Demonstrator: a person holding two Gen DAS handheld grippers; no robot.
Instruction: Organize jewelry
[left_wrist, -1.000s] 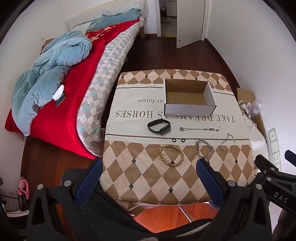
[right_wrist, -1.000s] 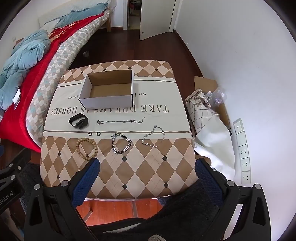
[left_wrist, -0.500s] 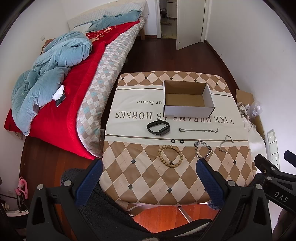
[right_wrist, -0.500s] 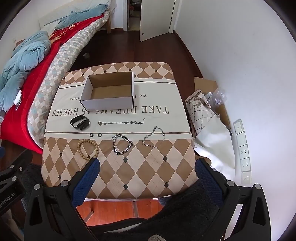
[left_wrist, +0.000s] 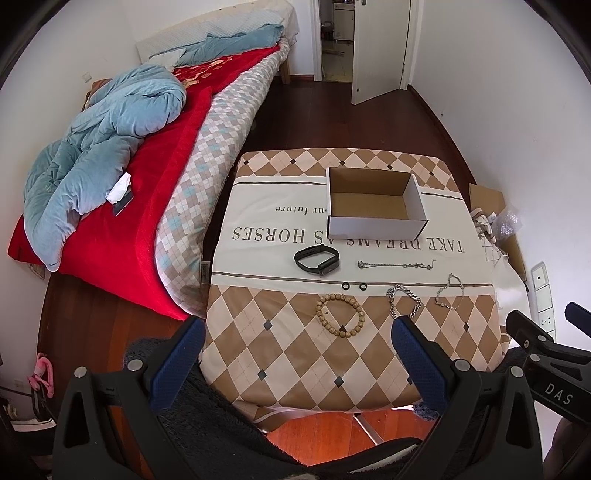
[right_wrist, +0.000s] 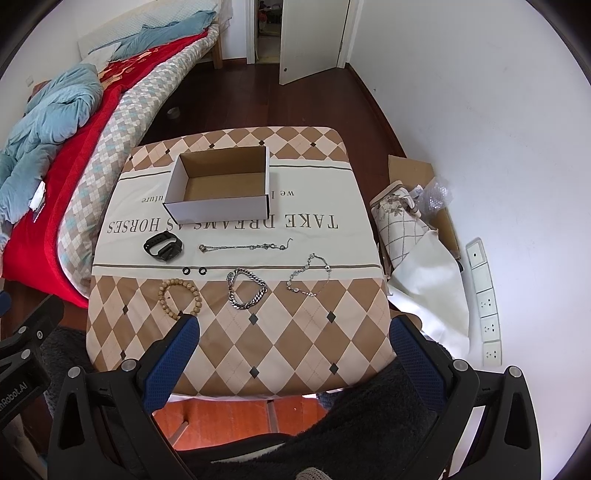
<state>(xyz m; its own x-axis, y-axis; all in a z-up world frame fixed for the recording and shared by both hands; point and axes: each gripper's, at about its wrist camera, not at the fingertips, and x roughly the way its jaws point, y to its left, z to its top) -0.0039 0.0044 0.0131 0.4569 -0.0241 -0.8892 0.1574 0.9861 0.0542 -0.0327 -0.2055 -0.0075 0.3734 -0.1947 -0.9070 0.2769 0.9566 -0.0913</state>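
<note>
Presently, claws: left claw (left_wrist: 295, 354) and right claw (right_wrist: 293, 354) both spread wide, empty, low in frame over the near tabletop (right_wrist: 295, 339) edge.
Receptacle: open white cardboard box (right_wrist: 218, 184), upper centre, nothing inside.
Nearest piece, left: round wooden bead bracelet (left_wrist: 340, 314), just above the claw.
Nearest piece, right: heavy silver curb-chain bracelet (right_wrist: 246, 288), above, left of centre.
Long axis: thin silver chain (right_wrist: 244, 246) lies left-right.

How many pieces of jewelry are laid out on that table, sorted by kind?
Black wristband: 1
Wooden bead bracelet: 1
Small black rings: 2
Thick silver chain bracelet: 1
Thin silver chains: 2
Total: 7, all on the table, none in the cardboard box.
</note>
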